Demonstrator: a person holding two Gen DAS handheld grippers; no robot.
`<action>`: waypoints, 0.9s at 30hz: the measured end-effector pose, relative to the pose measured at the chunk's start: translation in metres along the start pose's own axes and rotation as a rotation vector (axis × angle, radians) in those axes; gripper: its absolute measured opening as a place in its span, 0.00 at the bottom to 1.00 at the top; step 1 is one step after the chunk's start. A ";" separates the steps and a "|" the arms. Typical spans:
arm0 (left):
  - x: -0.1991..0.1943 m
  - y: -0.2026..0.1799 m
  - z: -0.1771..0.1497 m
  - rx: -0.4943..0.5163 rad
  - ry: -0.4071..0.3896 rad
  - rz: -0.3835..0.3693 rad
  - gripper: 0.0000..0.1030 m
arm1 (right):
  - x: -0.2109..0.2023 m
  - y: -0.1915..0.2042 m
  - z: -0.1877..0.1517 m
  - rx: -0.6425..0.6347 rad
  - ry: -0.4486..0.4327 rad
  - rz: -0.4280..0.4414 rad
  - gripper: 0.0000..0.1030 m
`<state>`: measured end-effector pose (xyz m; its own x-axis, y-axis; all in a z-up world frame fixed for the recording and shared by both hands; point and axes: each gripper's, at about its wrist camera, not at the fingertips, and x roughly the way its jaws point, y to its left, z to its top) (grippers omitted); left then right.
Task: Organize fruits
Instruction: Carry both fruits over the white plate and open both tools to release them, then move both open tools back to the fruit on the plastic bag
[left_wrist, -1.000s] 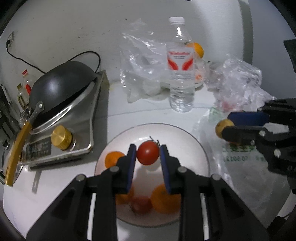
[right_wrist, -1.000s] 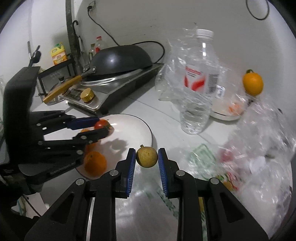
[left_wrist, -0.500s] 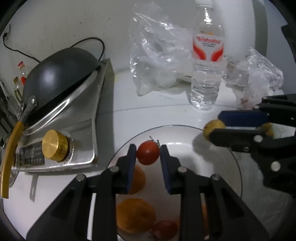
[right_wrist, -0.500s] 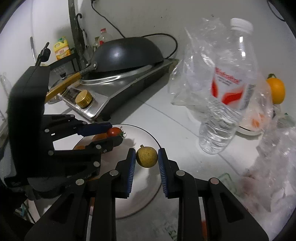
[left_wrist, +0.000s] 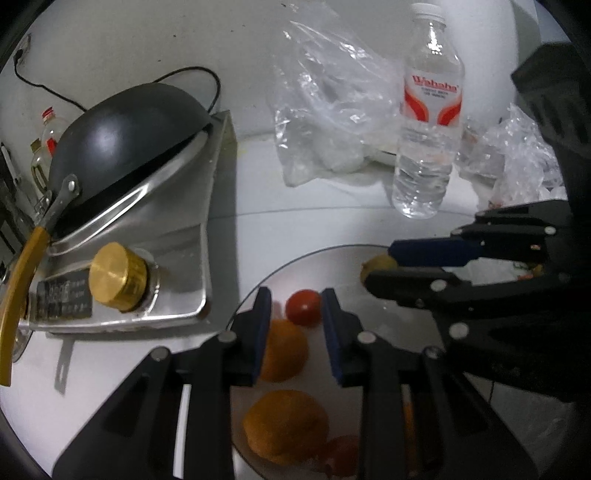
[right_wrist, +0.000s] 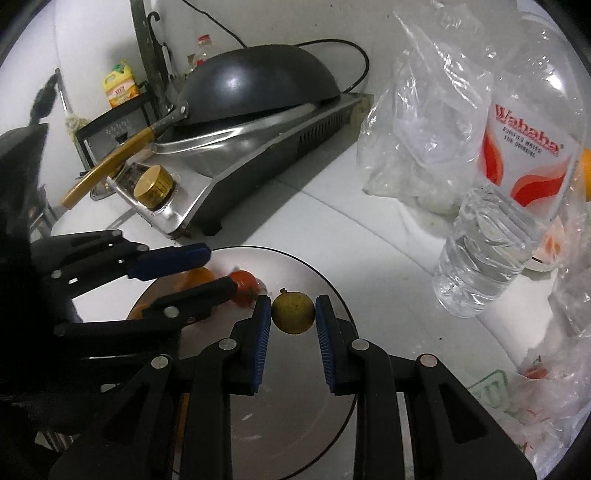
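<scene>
A white plate holds two oranges and a red tomato at its near edge. My left gripper is open just above the plate, and a second red tomato lies loose between its fingers. My right gripper is shut on a small yellow-green fruit and holds it over the plate. It shows from the side in the left wrist view. The left gripper shows in the right wrist view next to the tomato.
A steel gas stove with a black wok stands left of the plate. A water bottle and crumpled plastic bags stand behind it. More bags with fruit lie to the right.
My left gripper has opened and let the tomato go onto the plate. My right gripper has carried the yellow-green fruit left and down over the plate.
</scene>
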<state>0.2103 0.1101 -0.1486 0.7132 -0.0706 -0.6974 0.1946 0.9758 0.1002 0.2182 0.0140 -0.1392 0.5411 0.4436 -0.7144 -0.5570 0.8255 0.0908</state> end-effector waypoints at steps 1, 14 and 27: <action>-0.002 0.001 -0.001 -0.005 -0.005 -0.001 0.29 | 0.001 0.000 0.000 0.000 0.002 0.001 0.26; -0.026 0.009 -0.010 -0.035 -0.036 -0.003 0.31 | -0.007 0.012 0.006 -0.006 -0.020 -0.025 0.26; -0.061 -0.003 -0.020 -0.040 -0.076 -0.024 0.32 | -0.049 0.022 -0.010 -0.005 -0.055 -0.076 0.26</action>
<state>0.1526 0.1152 -0.1208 0.7577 -0.1080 -0.6436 0.1860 0.9810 0.0544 0.1730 0.0065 -0.1094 0.6156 0.3985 -0.6799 -0.5160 0.8559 0.0345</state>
